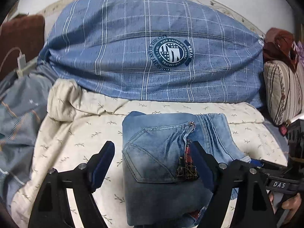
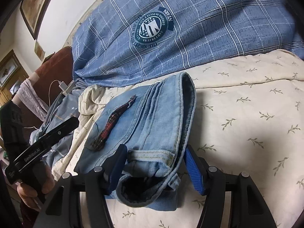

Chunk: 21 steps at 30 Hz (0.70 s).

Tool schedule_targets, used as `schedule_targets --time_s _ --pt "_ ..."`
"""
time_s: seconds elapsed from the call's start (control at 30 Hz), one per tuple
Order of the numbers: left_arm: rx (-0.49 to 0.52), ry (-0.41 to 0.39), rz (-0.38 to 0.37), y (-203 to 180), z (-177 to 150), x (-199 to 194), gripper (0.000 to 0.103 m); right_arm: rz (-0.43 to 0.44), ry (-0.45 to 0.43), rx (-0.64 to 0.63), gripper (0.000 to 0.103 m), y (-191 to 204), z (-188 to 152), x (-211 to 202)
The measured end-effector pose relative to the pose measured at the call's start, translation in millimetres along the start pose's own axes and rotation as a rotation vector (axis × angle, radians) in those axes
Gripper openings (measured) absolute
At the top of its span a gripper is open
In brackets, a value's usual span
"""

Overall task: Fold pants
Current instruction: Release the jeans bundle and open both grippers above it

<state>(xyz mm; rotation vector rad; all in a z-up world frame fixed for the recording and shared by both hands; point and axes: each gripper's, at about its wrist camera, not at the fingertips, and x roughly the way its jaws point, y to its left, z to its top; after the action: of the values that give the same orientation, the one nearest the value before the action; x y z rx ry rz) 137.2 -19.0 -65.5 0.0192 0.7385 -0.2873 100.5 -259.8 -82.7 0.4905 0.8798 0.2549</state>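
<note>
A folded bundle of light blue jeans (image 1: 157,163) lies on the cream leaf-print quilt (image 1: 76,144), back pocket up, with red plaid lining showing at a slit. My left gripper (image 1: 152,150) is open and straddles the bundle: its left finger (image 1: 106,153) stands clear of the denim, and the right finger lies over the plaid slit. In the right wrist view, the jeans (image 2: 152,117) end in stacked leg hems. My right gripper (image 2: 154,159) is open around those hems, its pads beside the fabric. A hand holds the left gripper (image 2: 47,138) at that view's left edge.
A big blue checked duvet (image 1: 142,47) with a round emblem is heaped behind the jeans. A striped pillow (image 1: 283,91) sits at the right, crumpled grey-blue bedding (image 1: 17,114) and a white charger (image 1: 20,60) at the left. Bare quilt (image 2: 247,114) spreads right of the jeans.
</note>
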Motion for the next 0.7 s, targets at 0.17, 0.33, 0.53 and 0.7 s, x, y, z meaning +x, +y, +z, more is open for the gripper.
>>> schedule_targets --time_s 0.17,0.33,0.53,0.7 --pt "0.016 -0.014 0.042 -7.2 -2.8 -7.9 0.087 -0.014 -0.024 0.001 0.064 -2.4 -2.5 -9.4" --pt "-0.005 -0.031 0.089 -7.1 -3.3 -15.7 0.089 -0.018 -0.037 0.006 0.064 -5.8 -4.0 -16.8" --pt "-0.007 -0.042 0.154 -5.8 -5.6 -23.3 0.09 -0.023 -0.045 0.002 0.064 -7.1 -5.1 -22.4" --pt "-0.008 -0.044 0.185 -6.4 -9.2 -32.3 0.09 -0.015 -0.058 -0.001 0.064 -6.0 -3.5 -26.3"
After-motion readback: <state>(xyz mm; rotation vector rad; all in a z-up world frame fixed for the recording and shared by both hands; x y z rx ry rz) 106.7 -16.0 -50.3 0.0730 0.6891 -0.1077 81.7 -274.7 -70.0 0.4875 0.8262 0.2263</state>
